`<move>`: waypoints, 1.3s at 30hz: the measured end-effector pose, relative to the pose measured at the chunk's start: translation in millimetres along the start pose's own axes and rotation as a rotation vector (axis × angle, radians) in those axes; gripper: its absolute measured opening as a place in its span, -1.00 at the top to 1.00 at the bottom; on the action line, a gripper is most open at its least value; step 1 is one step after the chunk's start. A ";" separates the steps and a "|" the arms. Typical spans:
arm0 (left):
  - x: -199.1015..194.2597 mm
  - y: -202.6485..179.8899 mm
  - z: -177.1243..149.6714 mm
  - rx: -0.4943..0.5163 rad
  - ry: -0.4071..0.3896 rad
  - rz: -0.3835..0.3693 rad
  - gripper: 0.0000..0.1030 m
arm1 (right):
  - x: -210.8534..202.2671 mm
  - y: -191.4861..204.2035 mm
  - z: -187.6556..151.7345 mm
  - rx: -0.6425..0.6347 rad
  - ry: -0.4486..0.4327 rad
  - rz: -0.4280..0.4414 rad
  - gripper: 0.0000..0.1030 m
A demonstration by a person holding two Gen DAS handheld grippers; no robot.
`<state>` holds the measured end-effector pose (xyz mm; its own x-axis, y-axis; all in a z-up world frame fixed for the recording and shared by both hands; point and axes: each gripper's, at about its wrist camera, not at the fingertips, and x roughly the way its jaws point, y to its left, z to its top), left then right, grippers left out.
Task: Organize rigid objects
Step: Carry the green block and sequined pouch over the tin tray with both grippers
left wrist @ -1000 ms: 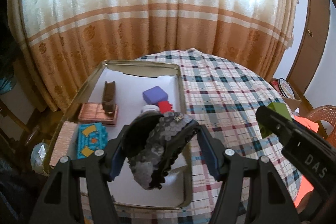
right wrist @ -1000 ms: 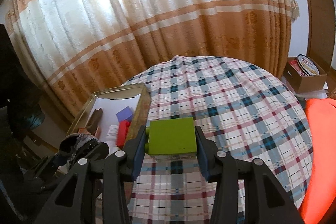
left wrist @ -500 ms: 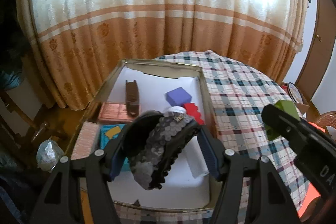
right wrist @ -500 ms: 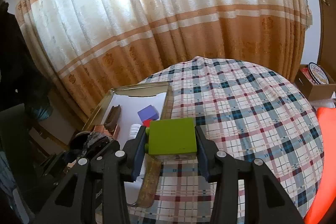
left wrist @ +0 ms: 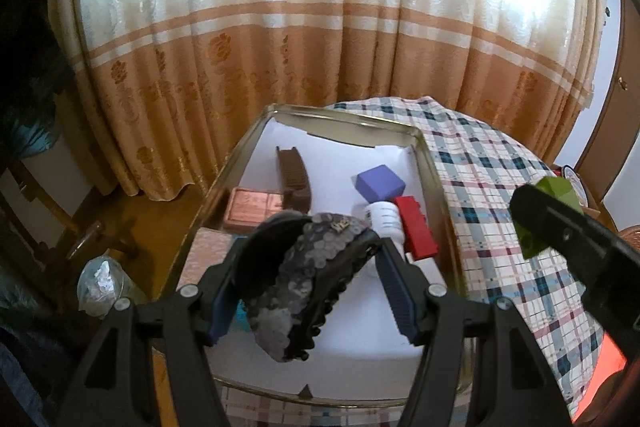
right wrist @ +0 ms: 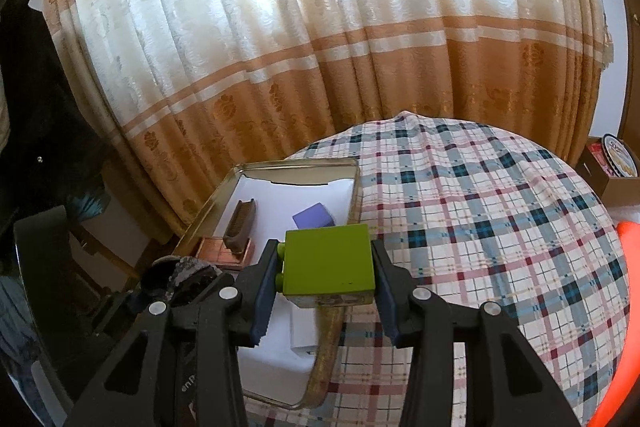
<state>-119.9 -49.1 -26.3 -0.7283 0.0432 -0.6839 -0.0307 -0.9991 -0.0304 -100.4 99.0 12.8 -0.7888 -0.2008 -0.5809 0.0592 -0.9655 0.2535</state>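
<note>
1. While the left gripper [left wrist: 308,279] hangs over the near part of the metal tray [left wrist: 434,167], its jaws are clamped on a dark sequined headband [left wrist: 308,267], which arches between the pads and droops below them.
2. Held by the right gripper [right wrist: 326,285], a lime-green block [right wrist: 328,259] sits squarely between the pads, which press on both its sides; it hovers above the tray's right rim, studs facing left.
3. Lined with white paper, the tray lies on the left part of a table with a plaid cloth [right wrist: 500,227], close to the orange-and-cream curtain [left wrist: 320,47].
4. Inside the tray, a brown comb [left wrist: 294,179] lies toward the far left, its near end resting on a copper-coloured flat box [left wrist: 252,205].
5. Right of the comb, a purple cube [left wrist: 380,183] sits by the tray's far right wall.
6. Just nearer than the cube, a red brick [left wrist: 416,227] lies along the right wall, with a white bottle [left wrist: 384,219] touching its left side.
7. From the left wrist view, the right gripper and its green block appear to the right of the tray, above the cloth.
8. Off the tray's left side, beyond the table edge, a clear plastic bag [left wrist: 100,283] lies lower down.
</note>
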 end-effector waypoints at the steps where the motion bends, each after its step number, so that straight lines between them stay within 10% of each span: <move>1: 0.5 1.0 -0.5 0.000 0.002 0.001 -0.24 | 1.7 1.8 1.0 -0.002 0.002 0.003 0.09; 39: 20.9 8.2 -2.3 0.033 0.046 0.003 -0.24 | 52.8 21.5 32.3 -0.048 0.018 0.009 0.10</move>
<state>-133.8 -56.3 -42.6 -0.6965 0.0391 -0.7165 -0.0512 -0.9987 -0.0048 -160.6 72.9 12.6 -0.7773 -0.2116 -0.5925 0.0957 -0.9705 0.2211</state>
